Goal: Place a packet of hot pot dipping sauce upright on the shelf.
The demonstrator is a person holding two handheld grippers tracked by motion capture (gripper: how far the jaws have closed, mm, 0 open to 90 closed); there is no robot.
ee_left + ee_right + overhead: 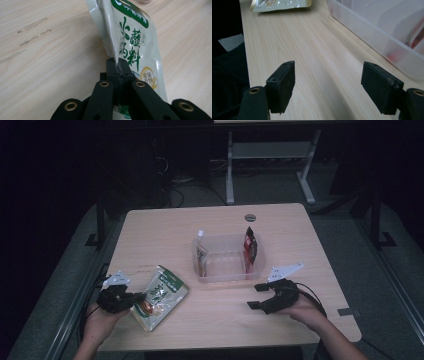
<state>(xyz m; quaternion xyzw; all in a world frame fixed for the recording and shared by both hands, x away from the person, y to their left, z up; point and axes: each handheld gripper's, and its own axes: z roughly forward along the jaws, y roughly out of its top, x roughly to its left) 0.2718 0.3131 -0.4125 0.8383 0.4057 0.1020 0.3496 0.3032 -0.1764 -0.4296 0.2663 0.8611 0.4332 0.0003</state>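
A pale green snack pouch (160, 297) with green lettering lies at the table's front left. My left gripper (134, 296) is shut on the pouch's edge; in the left gripper view the jaws pinch the thin seam of the pouch (130, 42) and my left gripper (118, 68) holds it partly lifted. My right gripper (258, 296) rests open near the front right, jaws wide apart over bare wood, nothing between them. In the right gripper view my right gripper (328, 85) points along the table, with the pouch (282, 5) far ahead.
A clear plastic bin (205, 270) stands mid-table, holding a red packet (249, 247) at its right end and a pale packet (201, 252) at its left. The bin's wall (372, 27) runs close beside the right gripper. A round grommet (250, 217) sits behind it.
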